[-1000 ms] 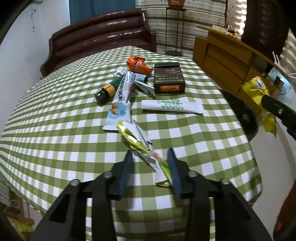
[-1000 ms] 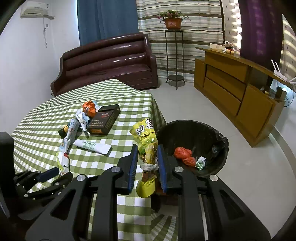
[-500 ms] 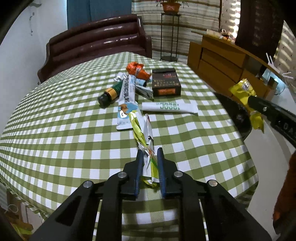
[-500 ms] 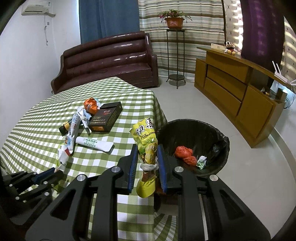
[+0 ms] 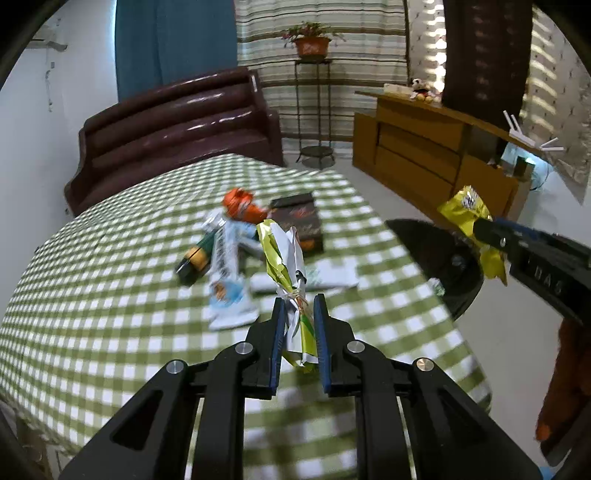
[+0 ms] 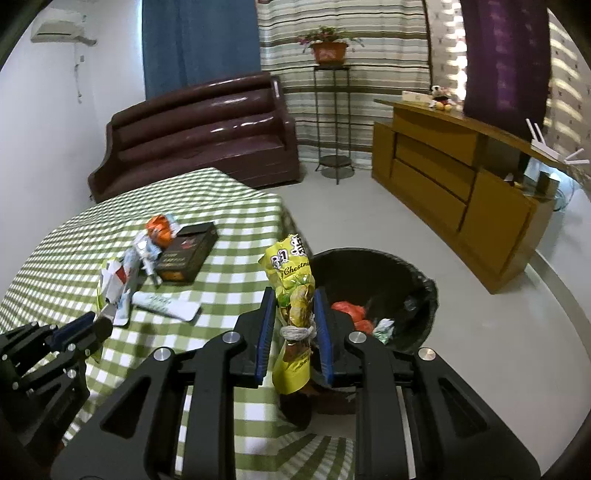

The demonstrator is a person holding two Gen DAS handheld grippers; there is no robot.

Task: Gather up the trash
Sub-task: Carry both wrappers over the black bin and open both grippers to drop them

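While each hand-held gripper, left (image 5: 299, 321) and right (image 6: 293, 314), pinches a wrapper (image 5: 286, 266), (image 6: 293, 291) thinly, either could slip before reaching the bin (image 6: 406, 280).

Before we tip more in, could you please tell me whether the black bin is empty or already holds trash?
It already holds trash: red wrappers and a pale crumpled piece lie inside the bin.

A dark brown leather sofa (image 6: 199, 129) stands at the far side, left of a tall metal stand (image 6: 334, 122) bearing a potted plant (image 6: 328, 46). A wooden sideboard (image 6: 454, 192) lines the right wall. An air conditioner (image 6: 61, 31) hangs far left.
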